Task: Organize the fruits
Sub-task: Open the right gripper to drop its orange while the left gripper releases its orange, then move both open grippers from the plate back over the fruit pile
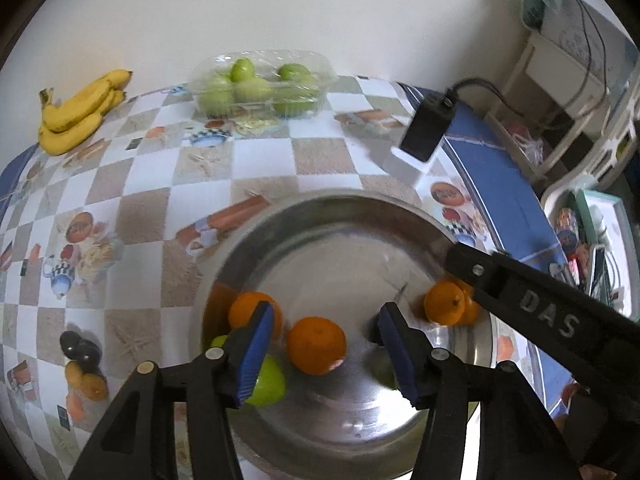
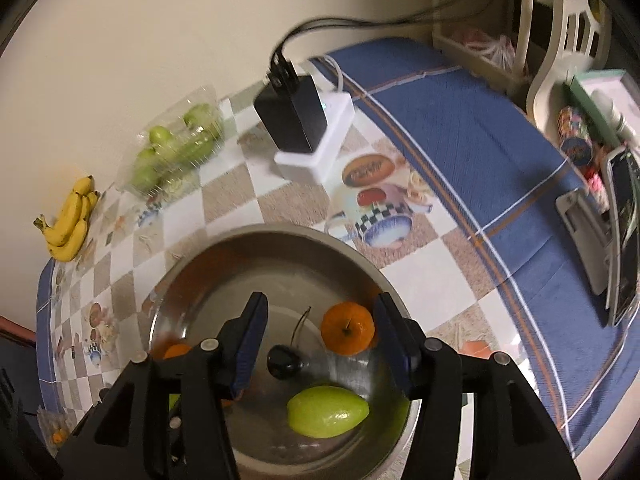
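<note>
A steel bowl (image 1: pixel 320 216) (image 2: pixel 224 252) holds several fruits. In the left wrist view, one orange (image 1: pixel 316 345) lies between my open left gripper's (image 1: pixel 326 350) blue pads, another orange (image 1: pixel 245 309) behind the left pad, a third (image 1: pixel 445 303) at the right rim, and a green fruit (image 1: pixel 267 384) under the left pad. My right gripper's arm (image 1: pixel 552 312) reaches in from the right. In the right wrist view, my open right gripper (image 2: pixel 320 346) hovers over a dark cherry (image 2: pixel 283 361), an orange (image 2: pixel 347 333) and a green fruit (image 2: pixel 327 411).
A banana bunch (image 1: pixel 78 112) (image 2: pixel 70 220) and a clear box of green fruits (image 1: pixel 260 84) (image 2: pixel 176 144) sit by the wall. A black charger on a white block (image 1: pixel 420 136) (image 2: pixel 304 128) stands behind the bowl. The table's blue edge (image 2: pixel 460 128) and a chair are at right.
</note>
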`<action>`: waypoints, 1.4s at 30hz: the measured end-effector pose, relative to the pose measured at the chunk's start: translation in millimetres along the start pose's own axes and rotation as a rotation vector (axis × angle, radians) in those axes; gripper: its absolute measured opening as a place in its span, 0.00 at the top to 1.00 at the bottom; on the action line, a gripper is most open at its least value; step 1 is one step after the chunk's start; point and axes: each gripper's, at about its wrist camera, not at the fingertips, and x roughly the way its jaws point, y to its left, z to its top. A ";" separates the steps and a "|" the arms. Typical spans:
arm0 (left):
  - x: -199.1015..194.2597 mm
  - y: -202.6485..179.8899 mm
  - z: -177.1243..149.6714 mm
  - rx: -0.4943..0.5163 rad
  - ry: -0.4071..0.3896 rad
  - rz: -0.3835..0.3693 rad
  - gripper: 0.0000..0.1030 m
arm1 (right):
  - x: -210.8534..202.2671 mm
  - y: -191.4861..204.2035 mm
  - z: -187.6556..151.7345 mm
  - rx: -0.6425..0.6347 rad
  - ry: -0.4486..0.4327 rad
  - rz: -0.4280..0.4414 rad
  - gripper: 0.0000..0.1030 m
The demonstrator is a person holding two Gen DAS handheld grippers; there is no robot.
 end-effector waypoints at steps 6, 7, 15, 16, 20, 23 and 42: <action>-13.6 34.0 8.2 -0.082 -0.032 0.097 0.41 | -1.8 11.5 -1.8 -0.036 0.004 -0.011 0.45; -15.9 42.7 9.4 -0.100 -0.035 0.120 0.40 | -2.1 13.0 -3.4 -0.041 0.007 -0.011 0.45; -29.6 107.8 11.9 -0.218 -0.053 0.233 0.30 | 1.5 49.6 -18.9 -0.133 0.035 0.026 0.35; -31.1 115.0 11.7 -0.231 -0.054 0.244 0.29 | 2.2 54.1 -20.8 -0.142 0.038 0.031 0.35; -36.8 141.9 10.3 -0.288 -0.067 0.283 0.16 | 3.3 69.8 -27.8 -0.174 0.043 0.043 0.31; -41.0 157.5 8.5 -0.309 -0.078 0.309 0.06 | 4.5 80.6 -32.5 -0.199 0.036 0.041 0.19; -68.4 219.3 2.5 -0.323 -0.132 0.395 0.00 | 5.0 136.9 -52.6 -0.265 0.002 0.137 0.00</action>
